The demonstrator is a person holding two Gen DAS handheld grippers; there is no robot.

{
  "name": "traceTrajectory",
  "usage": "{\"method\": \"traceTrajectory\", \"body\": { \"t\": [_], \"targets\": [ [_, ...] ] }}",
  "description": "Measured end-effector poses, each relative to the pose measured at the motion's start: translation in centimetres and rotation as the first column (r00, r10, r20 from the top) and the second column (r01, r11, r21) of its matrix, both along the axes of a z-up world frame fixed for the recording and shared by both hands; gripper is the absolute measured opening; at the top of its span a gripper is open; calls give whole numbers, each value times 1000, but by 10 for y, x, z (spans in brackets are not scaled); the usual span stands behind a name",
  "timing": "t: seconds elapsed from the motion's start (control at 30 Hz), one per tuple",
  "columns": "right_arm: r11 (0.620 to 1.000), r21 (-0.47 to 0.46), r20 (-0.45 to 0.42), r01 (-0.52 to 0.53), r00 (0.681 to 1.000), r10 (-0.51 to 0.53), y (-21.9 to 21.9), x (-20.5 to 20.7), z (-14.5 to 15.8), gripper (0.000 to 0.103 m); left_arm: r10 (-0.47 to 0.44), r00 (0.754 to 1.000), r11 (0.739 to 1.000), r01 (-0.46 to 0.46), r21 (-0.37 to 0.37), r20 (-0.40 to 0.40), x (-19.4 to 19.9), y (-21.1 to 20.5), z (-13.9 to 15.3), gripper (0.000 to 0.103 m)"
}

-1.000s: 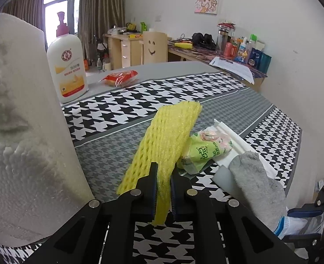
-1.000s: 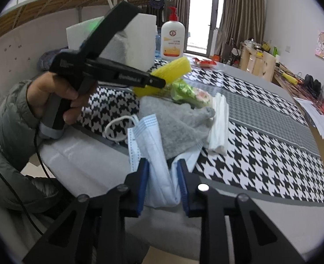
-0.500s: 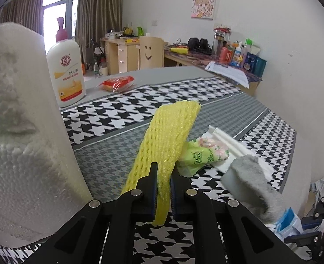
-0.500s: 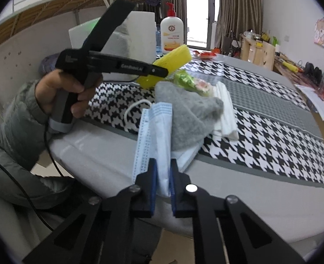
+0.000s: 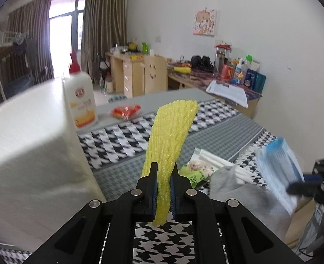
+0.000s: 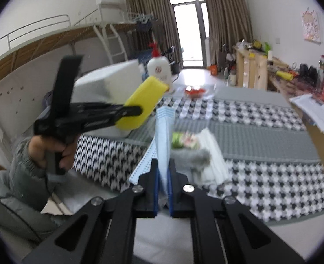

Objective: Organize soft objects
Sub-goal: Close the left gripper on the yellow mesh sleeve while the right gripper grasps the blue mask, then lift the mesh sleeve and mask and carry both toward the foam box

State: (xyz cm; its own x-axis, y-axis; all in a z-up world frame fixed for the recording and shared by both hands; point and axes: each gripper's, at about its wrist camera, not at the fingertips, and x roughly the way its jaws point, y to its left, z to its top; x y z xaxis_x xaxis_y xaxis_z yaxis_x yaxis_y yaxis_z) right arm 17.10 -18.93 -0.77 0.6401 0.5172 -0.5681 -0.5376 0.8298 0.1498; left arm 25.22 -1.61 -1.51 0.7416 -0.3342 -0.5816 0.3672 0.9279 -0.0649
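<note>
My left gripper (image 5: 163, 169) is shut on a yellow foam net sleeve (image 5: 173, 129), which stands up off the table; the same gripper (image 6: 137, 111) and yellow sleeve (image 6: 143, 101) show at the left of the right wrist view. My right gripper (image 6: 163, 165) is shut on a blue face mask (image 6: 163, 132), lifted above the table; that mask (image 5: 276, 169) hangs at the right of the left wrist view. A grey sock (image 6: 195, 157), a green snack packet (image 6: 184, 140) and folded white cloth (image 6: 214, 154) lie on the houndstooth tablecloth (image 6: 261, 182).
A big white paper roll (image 5: 32, 154) stands close on the left. A white lotion bottle (image 5: 81, 101) with a red pump and a red packet (image 5: 124, 111) sit farther back. A person's hand and grey sleeve (image 6: 25, 160) hold the left gripper. Cluttered desks line the far wall.
The right gripper's jaws closed on the blue mask and lifted it off the table edge. The left gripper rose with the yellow sleeve, which now stands clear of the table.
</note>
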Motion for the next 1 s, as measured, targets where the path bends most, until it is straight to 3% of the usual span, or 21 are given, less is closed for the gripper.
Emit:
{"method": "traceTrajectory", "body": {
  "t": [0.13,0.3,0.67,1.0],
  "targets": [
    [1000,28,57,14,998,-15,-2,0,20,9,-6,998,1000,6,-8,55,-16,3,22,10],
    [999,30,114,39,993,-42,0,-6,27,9,4,997,1000,-3,-8,72,-28,2,23,10],
    [994,83,130,68,988,-79,0,-12,25,9,21,993,1000,-19,-13,118,-63,4,37,10],
    [995,77,157,60,985,-72,21,-34,25,9,66,987,998,-67,-1,147,-100,21,34,10]
  ]
}}
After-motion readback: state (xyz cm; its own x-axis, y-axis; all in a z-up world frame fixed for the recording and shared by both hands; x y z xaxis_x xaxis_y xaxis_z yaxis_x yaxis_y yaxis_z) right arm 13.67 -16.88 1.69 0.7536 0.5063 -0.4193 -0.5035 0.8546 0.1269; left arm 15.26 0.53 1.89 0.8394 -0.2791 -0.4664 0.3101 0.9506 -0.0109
